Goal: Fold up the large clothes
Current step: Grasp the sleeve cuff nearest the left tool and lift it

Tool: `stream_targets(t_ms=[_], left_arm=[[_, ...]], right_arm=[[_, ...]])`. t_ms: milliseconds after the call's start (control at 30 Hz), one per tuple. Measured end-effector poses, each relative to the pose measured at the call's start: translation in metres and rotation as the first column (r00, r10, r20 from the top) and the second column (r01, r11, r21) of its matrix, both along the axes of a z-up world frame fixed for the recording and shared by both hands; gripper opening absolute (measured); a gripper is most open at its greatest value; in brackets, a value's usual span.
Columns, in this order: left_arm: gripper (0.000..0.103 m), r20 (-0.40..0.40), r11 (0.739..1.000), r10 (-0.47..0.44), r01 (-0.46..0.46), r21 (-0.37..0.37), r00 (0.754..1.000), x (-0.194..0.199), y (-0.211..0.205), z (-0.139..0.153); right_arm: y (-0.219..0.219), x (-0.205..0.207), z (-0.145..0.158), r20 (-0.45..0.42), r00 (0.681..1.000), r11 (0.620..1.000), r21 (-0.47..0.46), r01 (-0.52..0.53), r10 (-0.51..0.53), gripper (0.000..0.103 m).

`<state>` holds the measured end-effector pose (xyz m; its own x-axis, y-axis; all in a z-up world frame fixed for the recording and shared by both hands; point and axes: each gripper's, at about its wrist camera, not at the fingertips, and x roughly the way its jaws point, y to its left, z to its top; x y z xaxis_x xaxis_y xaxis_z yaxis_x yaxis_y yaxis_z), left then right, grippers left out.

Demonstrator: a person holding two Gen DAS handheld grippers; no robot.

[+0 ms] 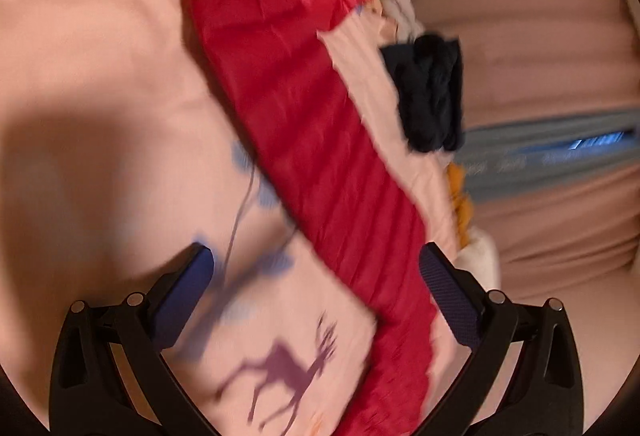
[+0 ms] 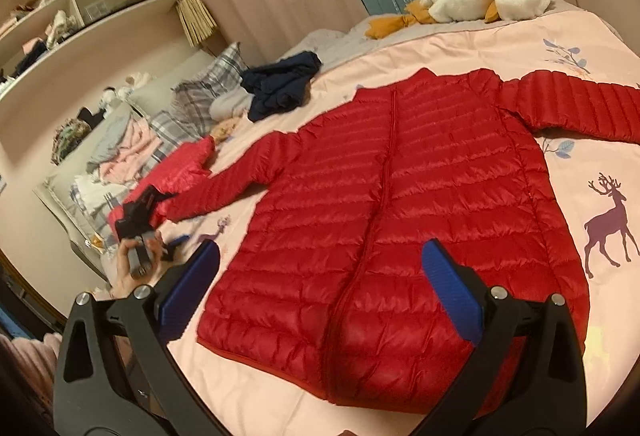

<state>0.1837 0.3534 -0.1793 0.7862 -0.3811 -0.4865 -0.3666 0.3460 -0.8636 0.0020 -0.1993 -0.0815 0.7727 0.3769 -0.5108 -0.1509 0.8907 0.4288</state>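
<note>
Left gripper (image 1: 316, 268) gapes wide over a sleeve (image 1: 320, 156) on the quilt (image 1: 100, 76). Only the right view shows the whole red jacket (image 2: 400, 216) spread flat, right gripper (image 2: 320, 268) wide above its near hem.

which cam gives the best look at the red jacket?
Right wrist. It shows the whole red jacket spread flat on the bedspread, zip up the middle, both sleeves out. The left wrist view is blurred and catches only one sleeve running diagonally across the frame.
</note>
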Motion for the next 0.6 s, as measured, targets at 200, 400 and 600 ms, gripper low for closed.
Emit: stream_targets(t_ms=[200,400,600], left_arm=[[0.102,0.053,0.996,0.076,-0.074,-0.049,0.996,0.024,0.025,0.000],[0.102,0.001,0.990,0.141,-0.141,-0.006,0.990,0.060,0.031,0.002],[0.063,-0.056,0.982,0.182,-0.178,0.067,0.982,0.074,0.030,-0.001]], right_arm=[[0.002,0.013,-0.006,-0.017,1.000,1.000,-0.006,0.008,-0.008,0.101],[0.009,0.025,-0.009,-0.034,0.999,1.000,-0.031,0.003,-0.004,0.101],[0.020,0.030,-0.007,-0.022,1.000,0.995,-0.098,0.003,-0.005,0.101]])
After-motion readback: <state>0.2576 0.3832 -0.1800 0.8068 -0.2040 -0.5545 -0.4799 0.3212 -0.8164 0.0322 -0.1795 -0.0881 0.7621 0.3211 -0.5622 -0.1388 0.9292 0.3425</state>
